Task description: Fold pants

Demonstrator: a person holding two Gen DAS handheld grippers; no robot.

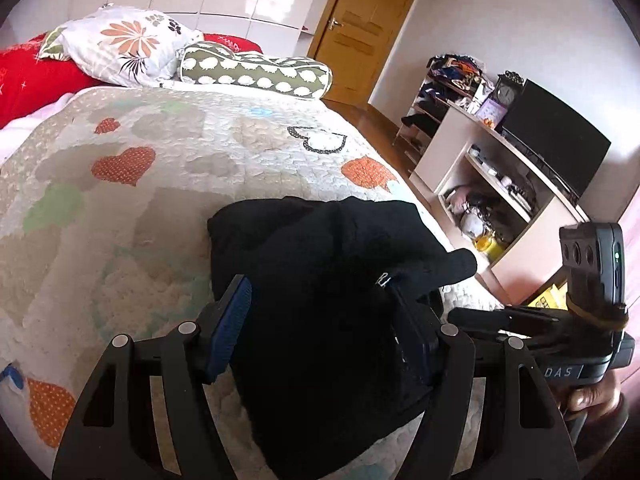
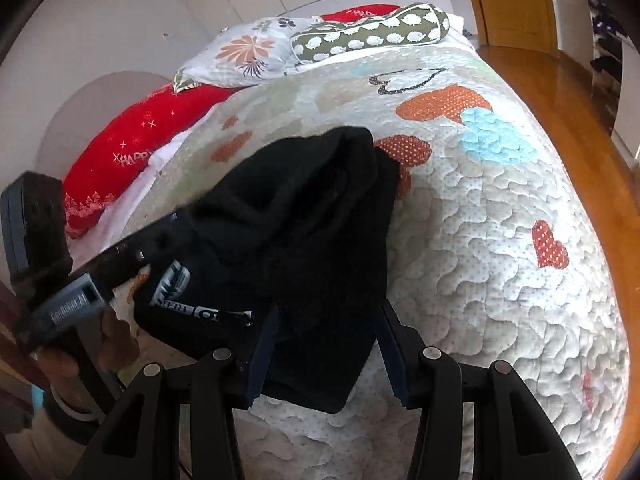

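Observation:
The black pants (image 1: 320,248) are a thick folded bundle over the heart-patterned quilt (image 1: 140,208) on the bed. My left gripper (image 1: 320,332) has the bundle filling its jaws; its right finger is buried in cloth and its blue left pad (image 1: 232,320) shows beside it. In the right wrist view the pants (image 2: 320,208) show a white printed label (image 2: 180,280). My right gripper (image 2: 328,352) is shut on the near end of the bundle, both pads against the cloth. One finger (image 2: 128,250) of the left tool sticks under the cloth at the left, blurred.
Flowered pillow (image 1: 124,40), green patterned bolster (image 1: 256,68) and red cushion (image 1: 32,76) lie at the bed's head. The quilt (image 2: 500,240) drops off at the right to a wooden floor (image 2: 568,128). Beyond stand a shelf cabinet (image 1: 500,200) with a dark screen (image 1: 556,136) and a wooden door (image 1: 368,28).

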